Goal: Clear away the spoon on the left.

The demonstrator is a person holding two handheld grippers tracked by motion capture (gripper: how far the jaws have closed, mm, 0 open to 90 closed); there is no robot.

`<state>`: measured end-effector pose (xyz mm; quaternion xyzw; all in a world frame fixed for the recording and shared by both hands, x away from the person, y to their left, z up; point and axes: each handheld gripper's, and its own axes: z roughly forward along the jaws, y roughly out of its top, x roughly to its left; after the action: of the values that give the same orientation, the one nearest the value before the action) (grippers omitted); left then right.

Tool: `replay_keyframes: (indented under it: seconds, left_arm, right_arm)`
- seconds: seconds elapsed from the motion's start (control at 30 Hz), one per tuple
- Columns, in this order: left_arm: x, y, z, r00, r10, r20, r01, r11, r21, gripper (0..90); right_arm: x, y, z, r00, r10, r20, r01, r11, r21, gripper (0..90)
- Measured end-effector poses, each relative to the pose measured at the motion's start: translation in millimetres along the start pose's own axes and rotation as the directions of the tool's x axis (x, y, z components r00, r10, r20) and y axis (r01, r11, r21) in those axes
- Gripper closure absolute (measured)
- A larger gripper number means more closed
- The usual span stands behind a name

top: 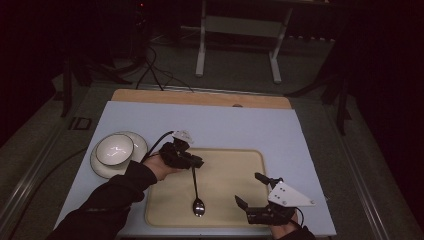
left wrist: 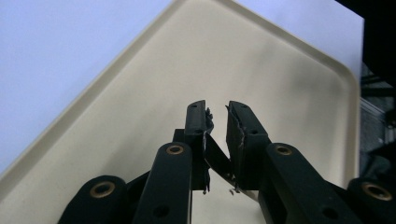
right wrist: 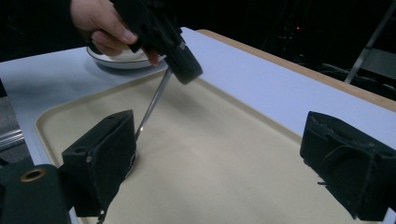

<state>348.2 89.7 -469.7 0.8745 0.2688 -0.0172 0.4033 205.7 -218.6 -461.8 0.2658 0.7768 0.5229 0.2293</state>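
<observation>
Steel, slim and slippery, the long-handled metal spoon point(top: 196, 190) stands tilted on the beige plastic tray point(top: 240, 165), handle-tip pinched by the left claw point(top: 195, 162); right claw point(top: 251, 189) gapes empty nearby.

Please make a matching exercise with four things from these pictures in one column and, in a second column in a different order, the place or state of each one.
Things:
1. spoon
2. bowl
3. right gripper
4. tray

Places or states:
A. stands on a plate, left of the tray
B. jaws wide apart, holding nothing
C. handle held by the left gripper, bowl end down on the tray
D. lies flat on the blue table top

Pairs: 1-C, 2-A, 3-B, 4-D
</observation>
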Motion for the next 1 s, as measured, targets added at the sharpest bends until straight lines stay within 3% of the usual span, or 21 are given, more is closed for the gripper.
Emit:
replay_keyframes:
  seconds: [0.23, 0.53, 0.7, 0.9, 1.0]
  left_arm:
    - [5.7, -3.1, 14.6, 0.9985, -0.043, -0.034, 0.043, 0.9991, -0.001, 77.4]
    - [8.9, -6.9, 31.6, 0.9899, -0.104, -0.096, 0.107, 0.9940, 0.022, 75.1]
    - [8.6, -6.5, 39.1, 0.9798, -0.133, -0.149, 0.138, 0.9900, 0.028, 74.9]
    - [9.2, -7.1, 46.1, 0.9612, -0.171, -0.216, 0.182, 0.9830, 0.028, 74.1]
    - [8.7, -7.5, 50.1, 0.9594, -0.170, -0.225, 0.181, 0.9830, 0.030, 72.1]
  right_arm:
    - [-0.2, 0.0, -0.2, 1.0000, 0.001, -0.004, -0.001, 1.0000, 0.001, 10.8]
    - [-0.2, 0.1, 0.1, 0.9999, 0.002, -0.010, -0.002, 1.0000, 0.000, 10.8]
    - [-0.1, 0.1, 0.2, 0.9999, 0.002, -0.012, -0.002, 1.0000, 0.000, 10.8]
    - [0.2, 0.2, 0.6, 0.9999, 0.001, -0.015, -0.001, 1.0000, 0.003, 10.8]
    - [0.1, 0.2, 0.7, 0.9999, 0.002, -0.017, -0.002, 1.0000, 0.003, 10.8]
